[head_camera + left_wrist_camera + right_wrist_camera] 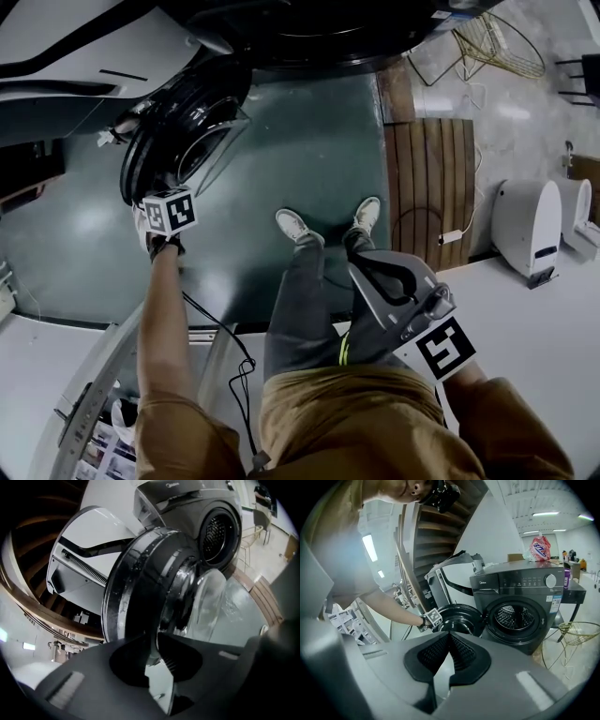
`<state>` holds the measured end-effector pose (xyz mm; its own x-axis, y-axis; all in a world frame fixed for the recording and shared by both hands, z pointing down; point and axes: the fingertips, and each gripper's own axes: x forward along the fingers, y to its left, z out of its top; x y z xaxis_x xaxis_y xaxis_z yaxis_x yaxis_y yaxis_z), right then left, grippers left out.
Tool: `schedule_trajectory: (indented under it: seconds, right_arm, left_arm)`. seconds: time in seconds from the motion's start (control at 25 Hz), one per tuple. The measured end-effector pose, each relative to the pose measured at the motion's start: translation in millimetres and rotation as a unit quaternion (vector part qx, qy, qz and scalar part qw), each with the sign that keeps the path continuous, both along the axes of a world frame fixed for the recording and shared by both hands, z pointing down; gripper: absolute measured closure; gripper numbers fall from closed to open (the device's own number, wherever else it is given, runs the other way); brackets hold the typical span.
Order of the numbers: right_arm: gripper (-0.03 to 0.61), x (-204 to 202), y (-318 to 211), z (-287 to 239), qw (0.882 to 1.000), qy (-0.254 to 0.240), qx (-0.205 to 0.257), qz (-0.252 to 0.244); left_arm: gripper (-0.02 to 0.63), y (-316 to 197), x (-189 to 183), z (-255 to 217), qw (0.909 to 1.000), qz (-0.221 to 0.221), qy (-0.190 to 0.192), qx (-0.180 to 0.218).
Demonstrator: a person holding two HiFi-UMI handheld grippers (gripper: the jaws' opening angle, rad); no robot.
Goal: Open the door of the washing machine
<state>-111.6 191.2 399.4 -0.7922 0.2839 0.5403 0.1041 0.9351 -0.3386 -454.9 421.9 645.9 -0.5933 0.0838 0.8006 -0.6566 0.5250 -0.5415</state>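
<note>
Closest in the head view is the person's tan clothing, with the right gripper beside the thigh, well apart from the one washing machine. Two white shoes stand on the green floor. One round door stands open at the machine's left, and the left gripper is at its lower rim.

Left gripper view: its two fingers pinch the door's black rim – the glass bowl bulges just right of them.

Right gripper view: two fingers pressed together, nothing between – the door lies far ahead.
</note>
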Motion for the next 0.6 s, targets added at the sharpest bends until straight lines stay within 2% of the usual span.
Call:
schedule_trajectory:
  seconds: [0.32, 0.6]
  right_arm:
    - [0.574, -19.4, 17.6, 1.4, 1.0, 0.011, 0.0, 0.006]
    - [0.574, -27.9, 26.8, 6.3, 1.0, 0.017, 0.007, 0.016]
  left_arm:
    - [0.5, -10.1, -59.1, -15.3, 0.9962, -0.01, -0.024, 0.083]
    - [0.5, -11.2, -93.8, -20.2, 0.9827, -0.076, -0.015, 0.168]
